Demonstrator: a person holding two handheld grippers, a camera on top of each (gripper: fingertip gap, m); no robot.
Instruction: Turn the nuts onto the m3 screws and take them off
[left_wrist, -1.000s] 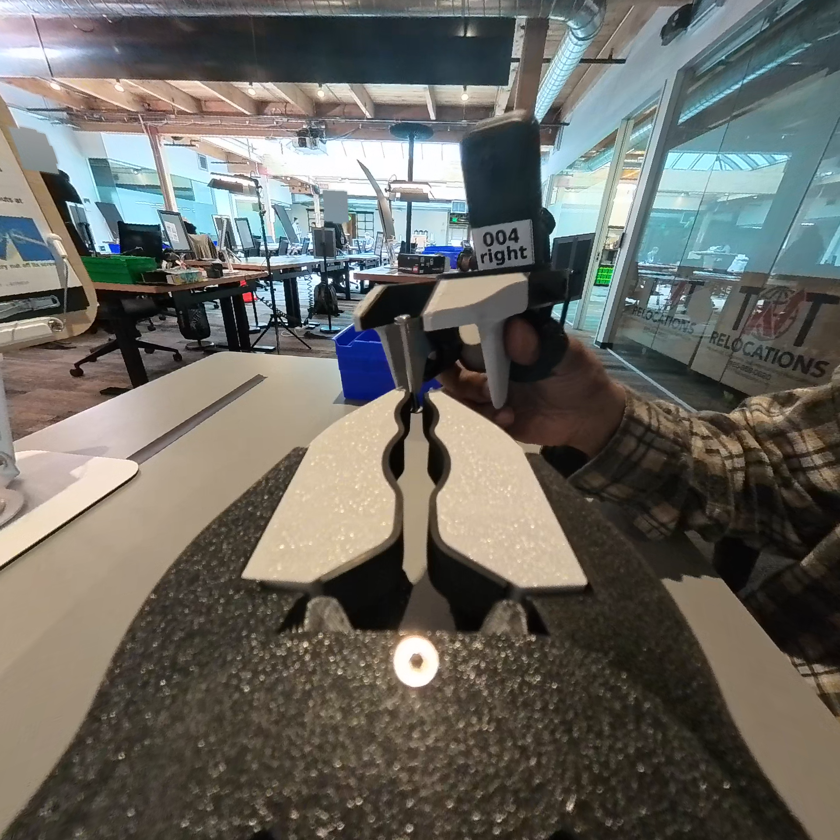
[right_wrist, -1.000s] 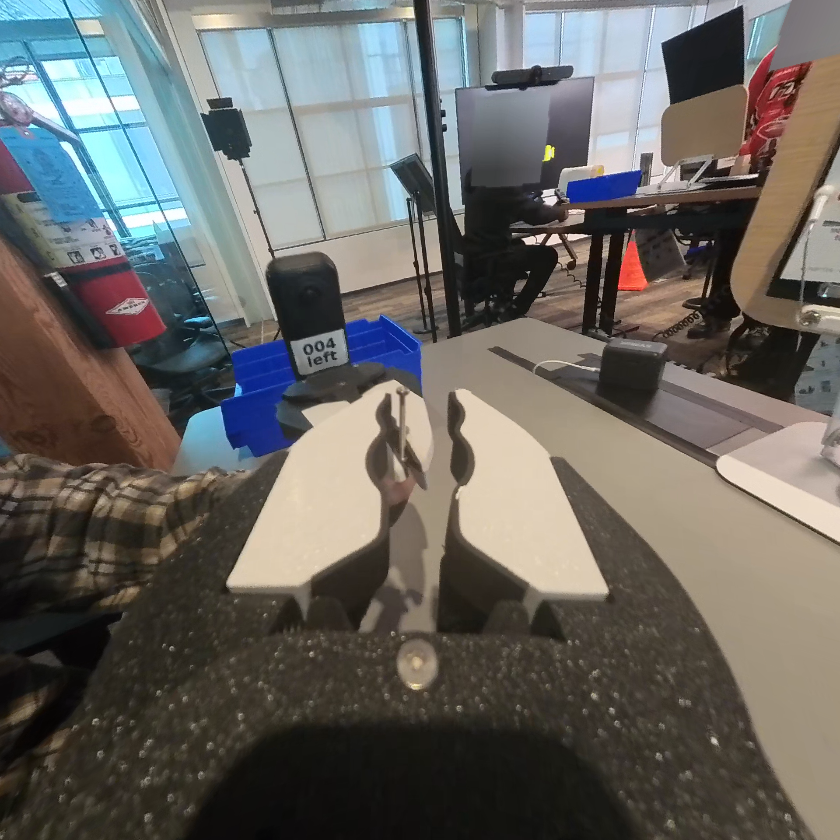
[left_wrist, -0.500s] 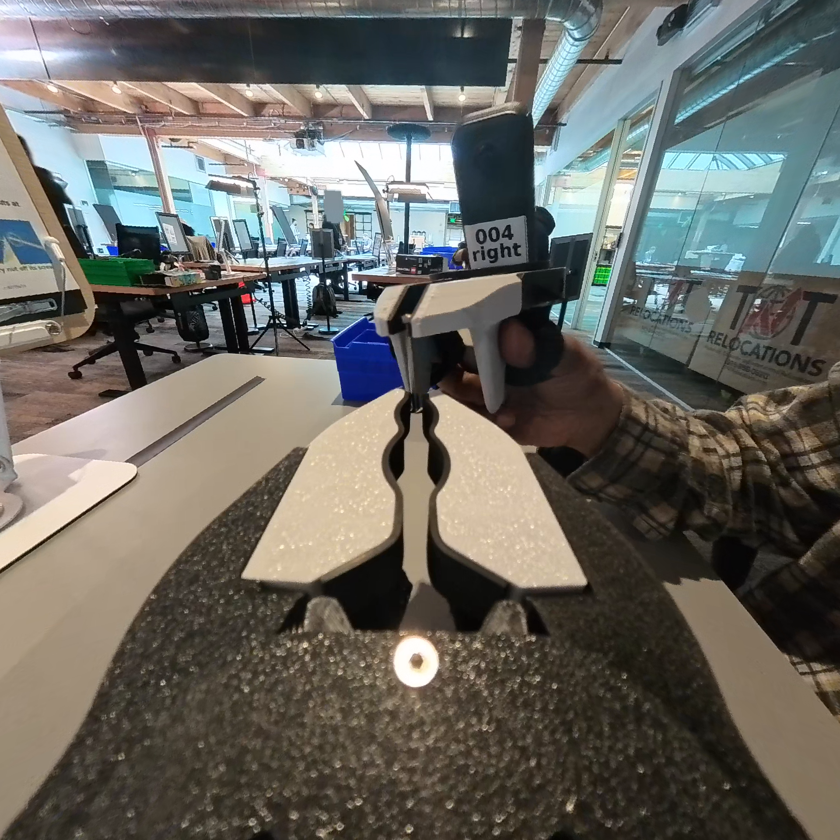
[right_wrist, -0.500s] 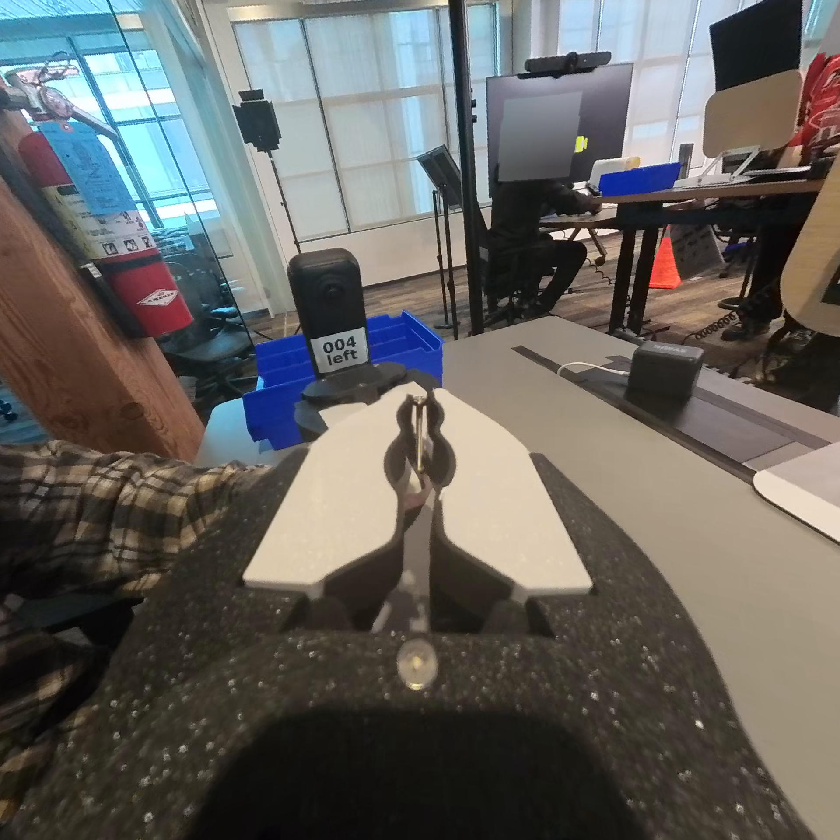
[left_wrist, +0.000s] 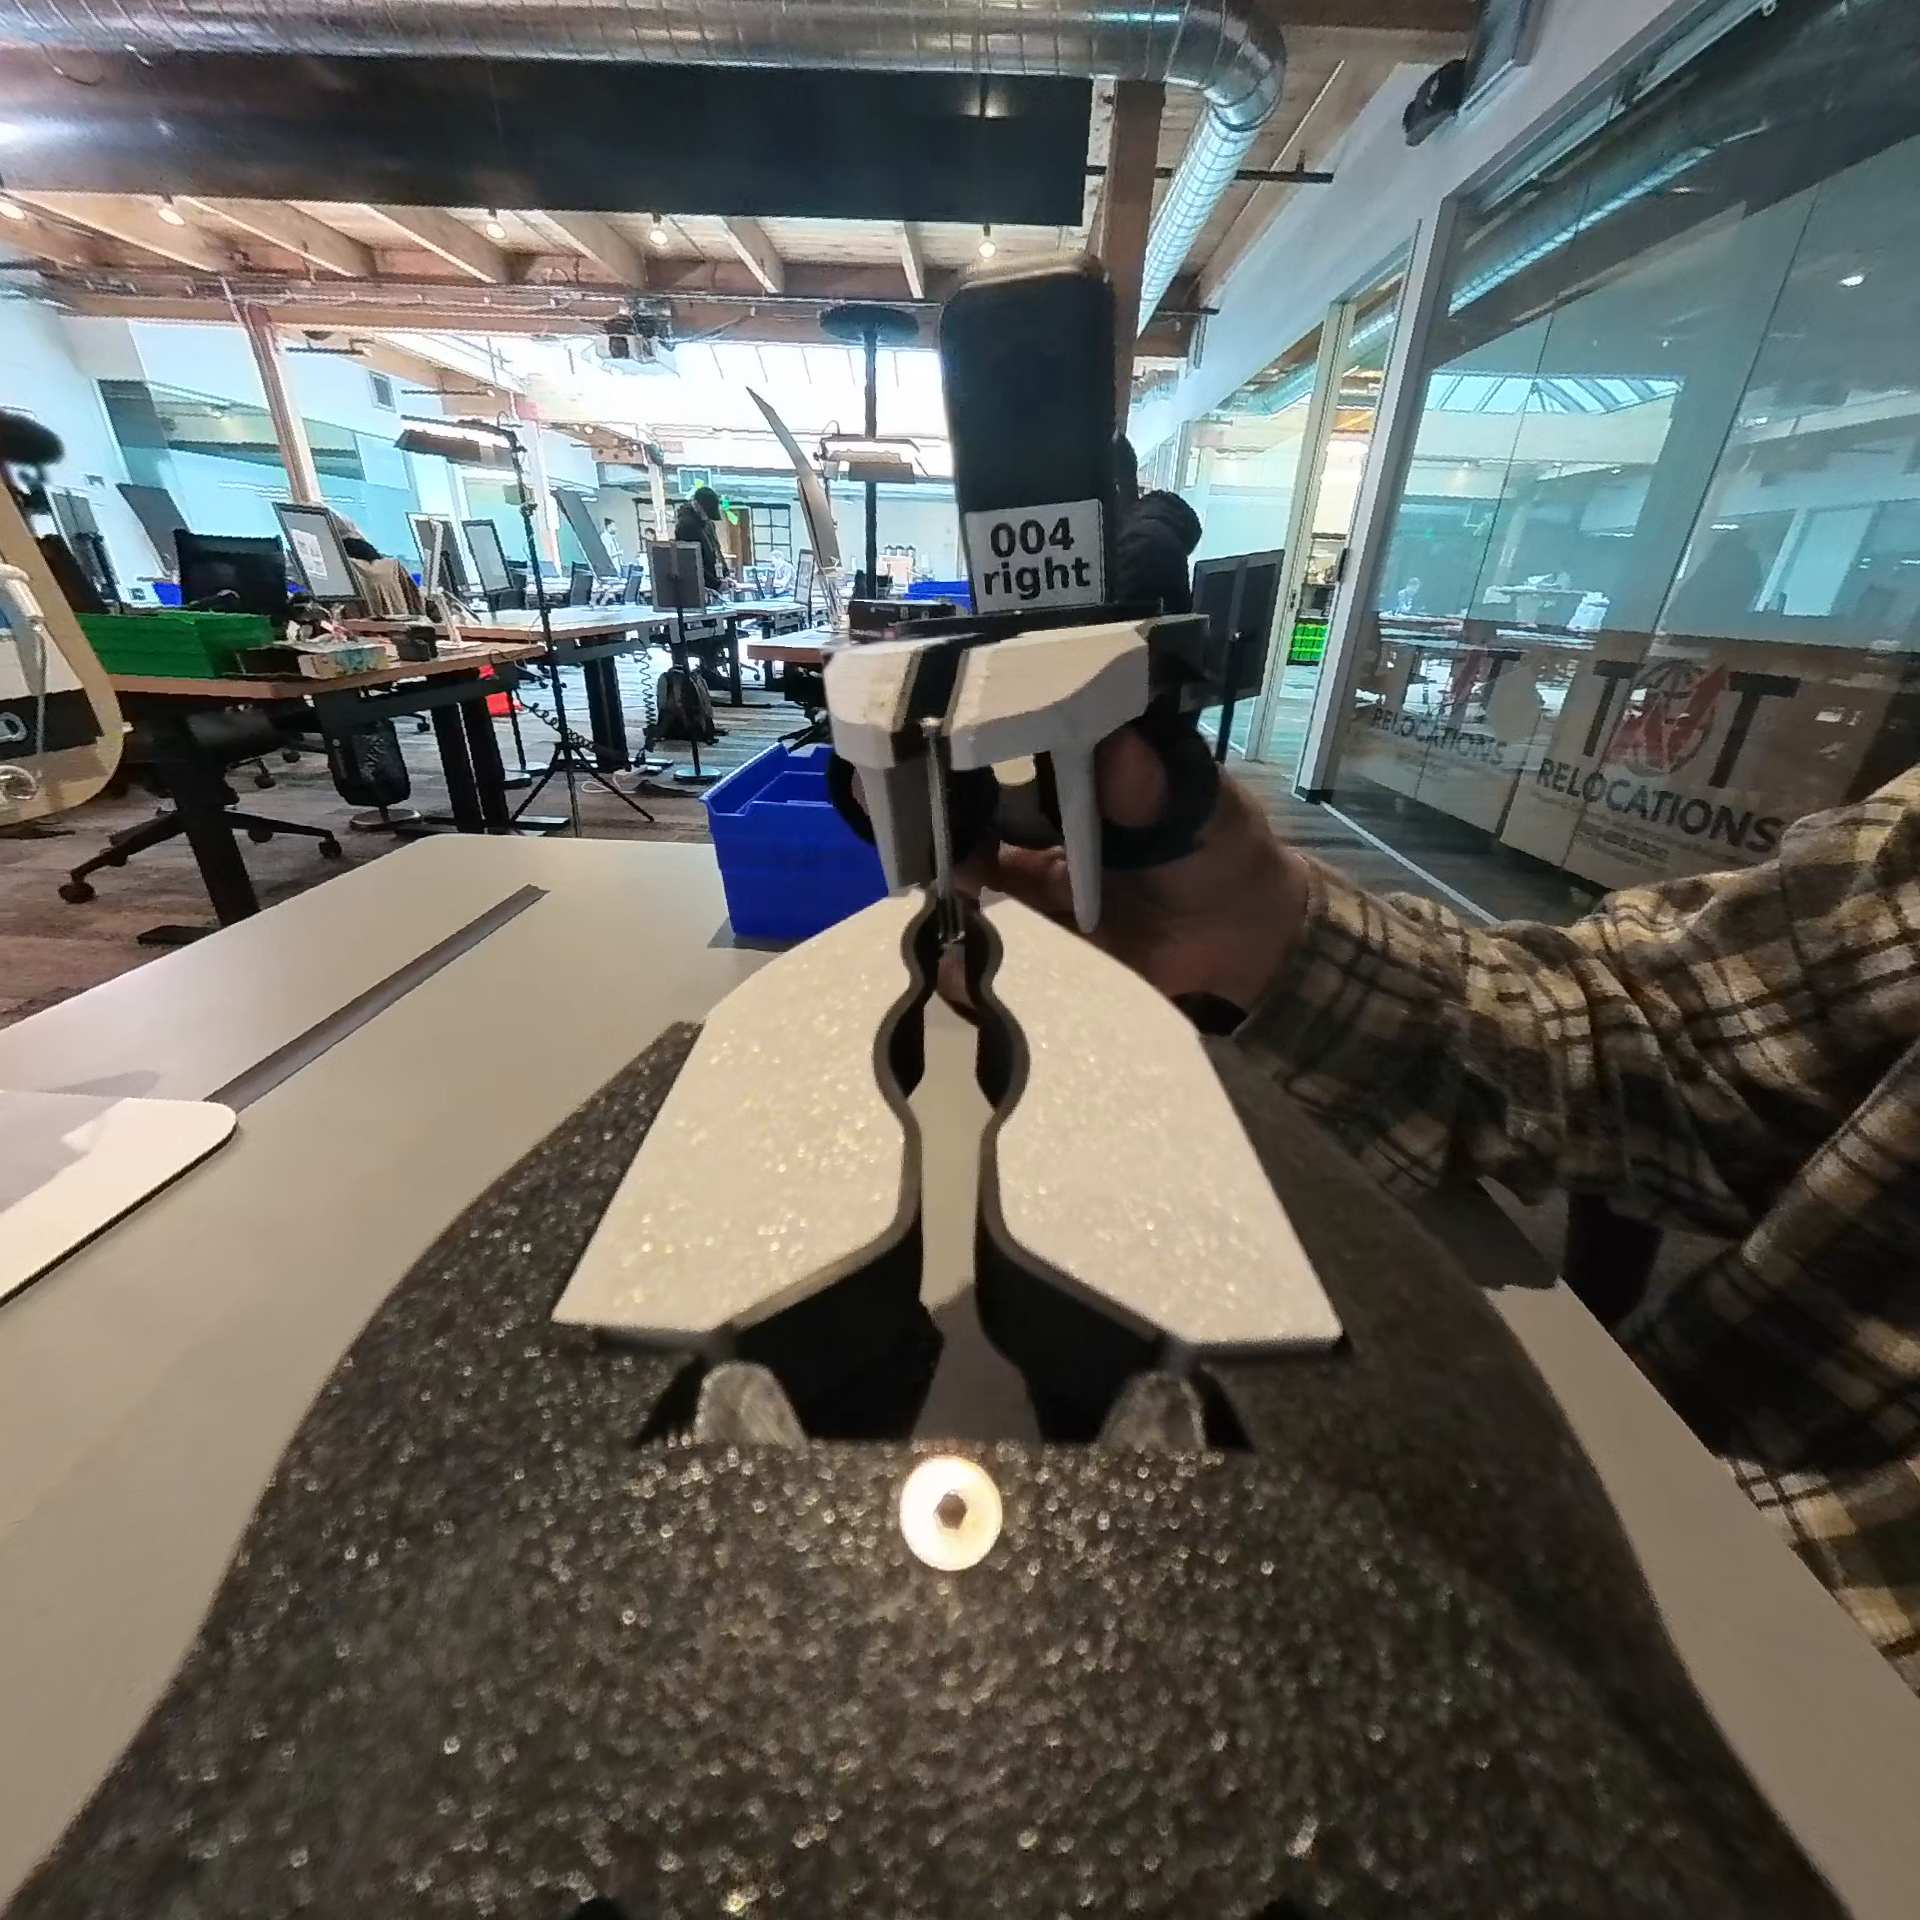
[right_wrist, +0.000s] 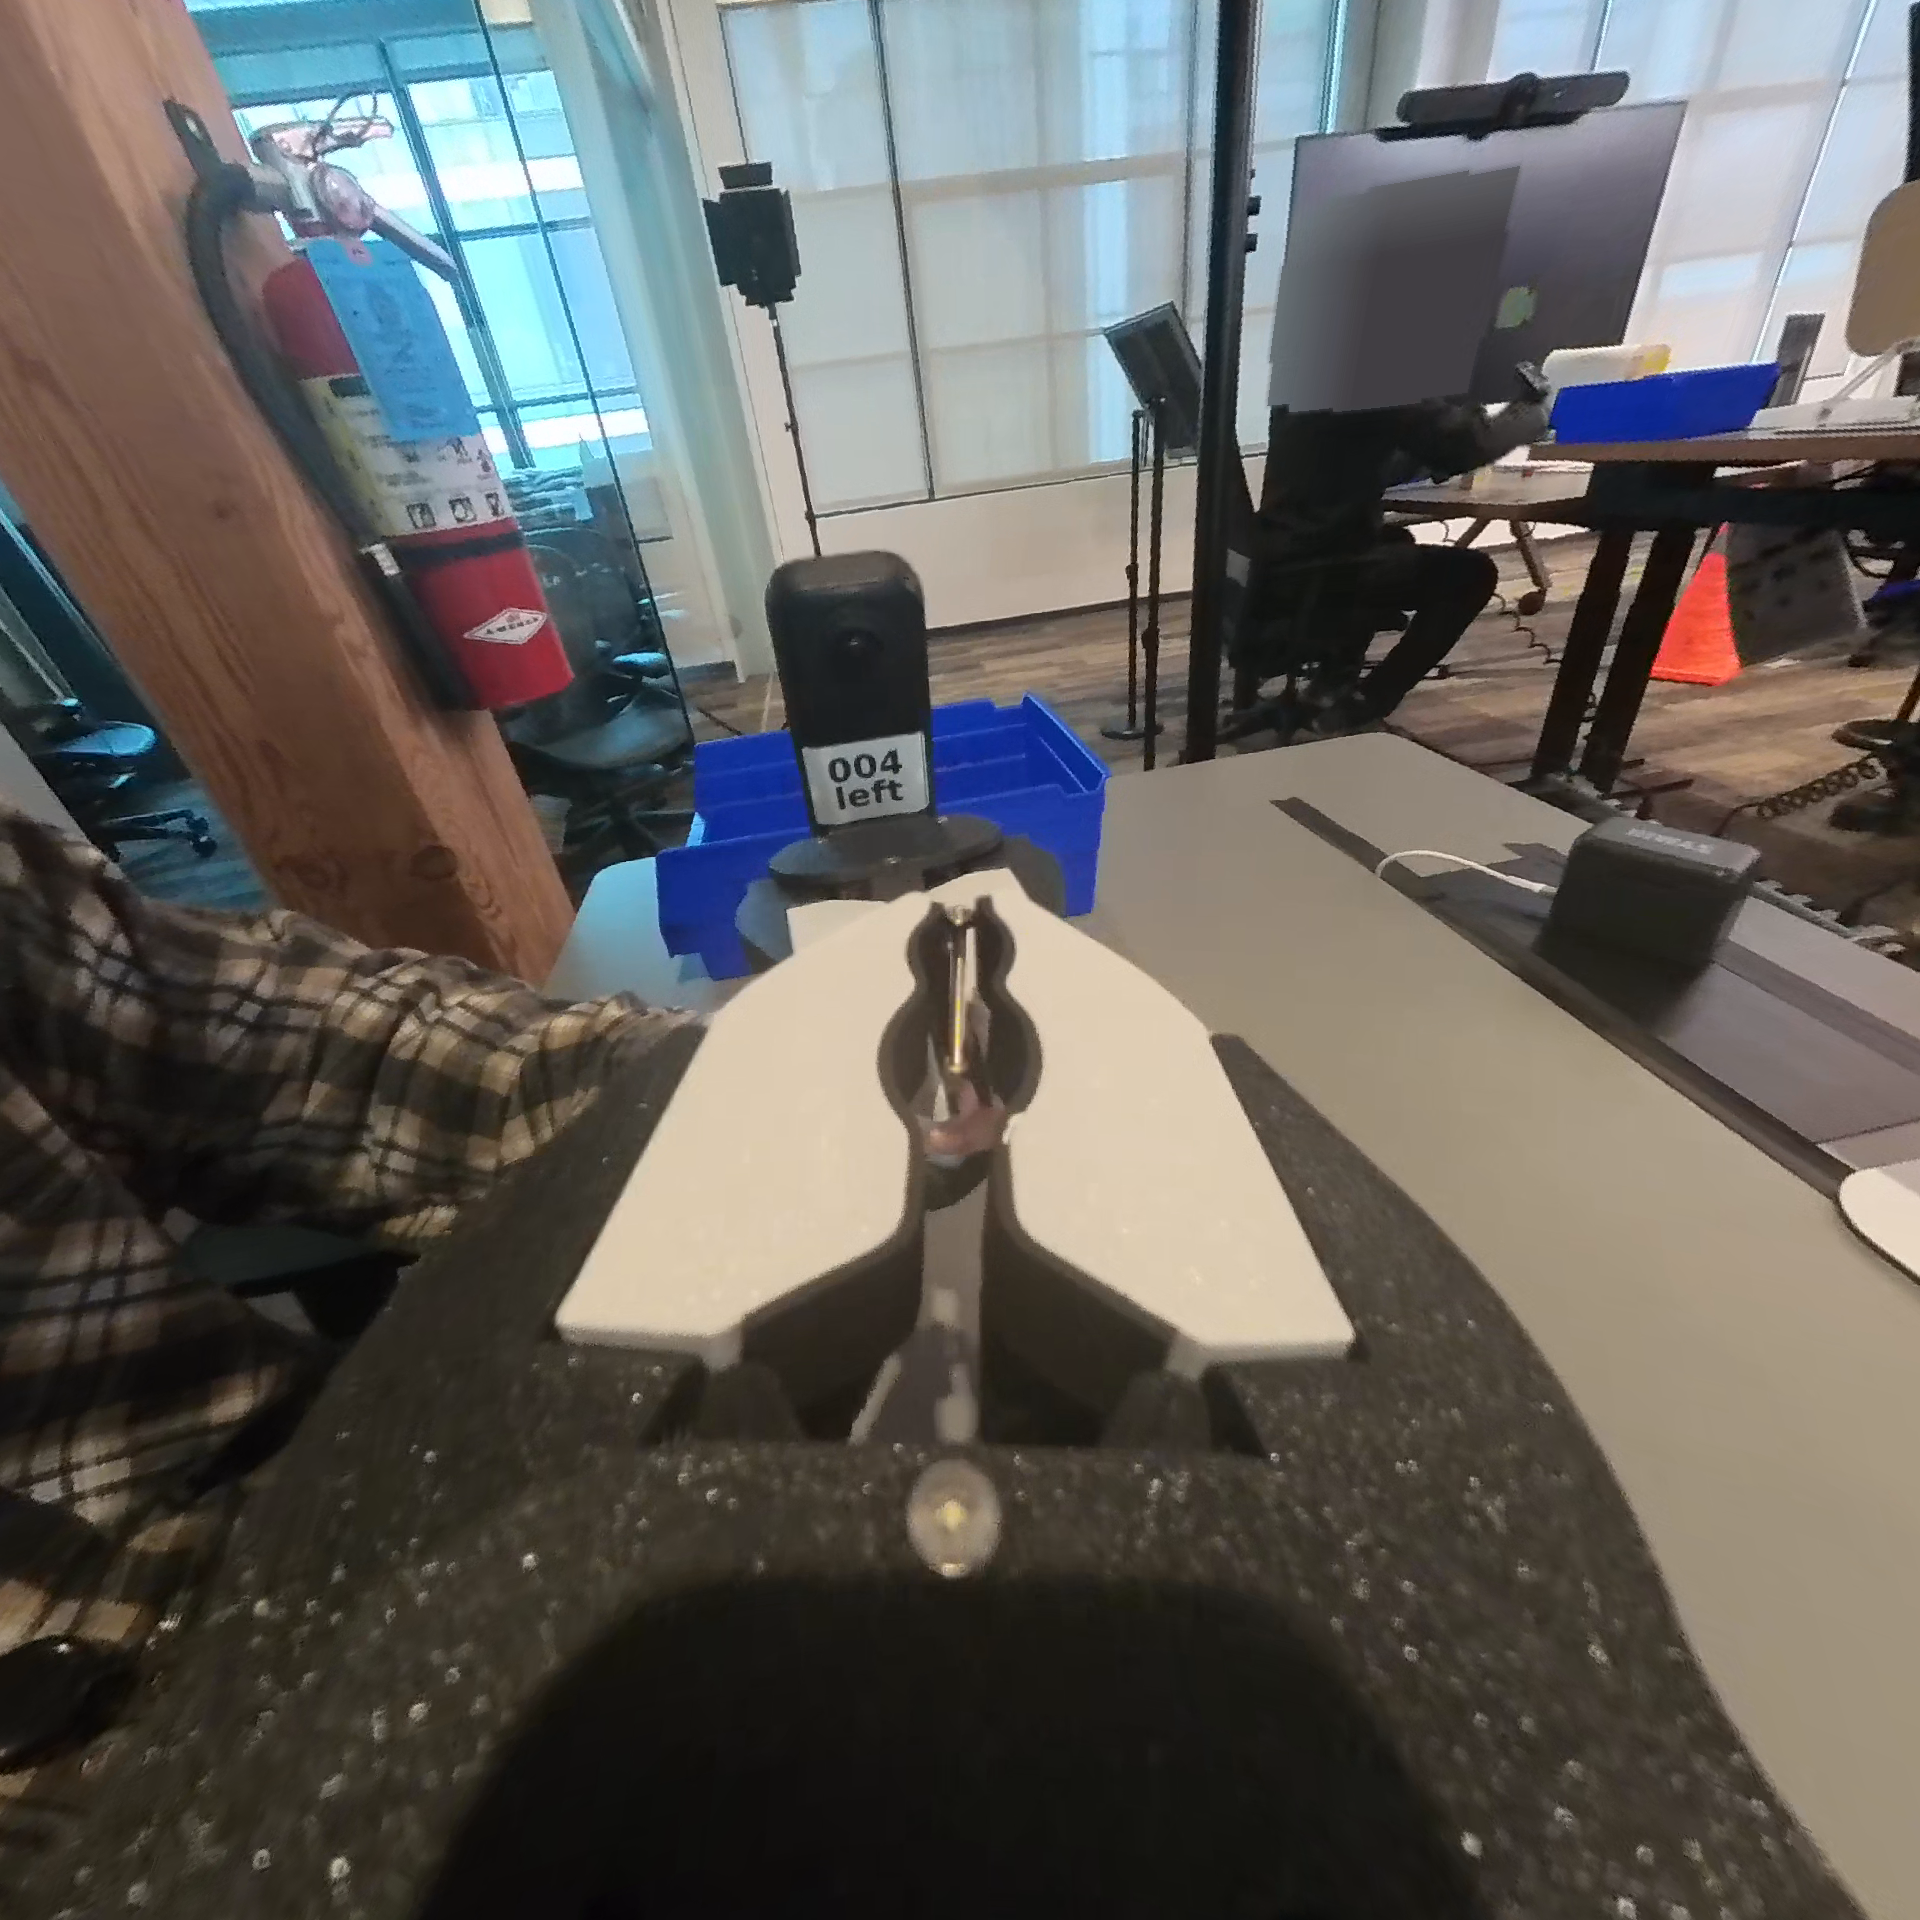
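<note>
A thin metal m3 screw (left_wrist: 940, 831) stands upright between my two grippers above the grey table (left_wrist: 416, 987). My left gripper (left_wrist: 948, 930) is shut on its lower end, where a small nut-like piece shows. My right gripper (left_wrist: 932, 722) hangs over it, shut on the screw's top end, with a hand in a plaid sleeve (left_wrist: 1558, 1039) holding it. In the right wrist view my right gripper (right_wrist: 961, 914) is shut with the screw (right_wrist: 958, 997) lying along the gap between its fingers. The left gripper's camera body (right_wrist: 847, 707) stands just behind; its fingertips are hidden.
A blue bin (left_wrist: 790, 831) sits at the table's far edge, also in the right wrist view (right_wrist: 997, 769). A black box with a white cable (right_wrist: 1642, 904) lies on a dark strip to the right. A white stand base (left_wrist: 94, 1174) is at left. A wooden post (right_wrist: 156, 520) carries a fire extinguisher. Only a small space, under 4 cm, lies between the two pairs of fingers.
My right gripper was open beside the screw; it has levelled out, come over the screw's top and shut on it. My left gripper has stayed shut and barely moved.
</note>
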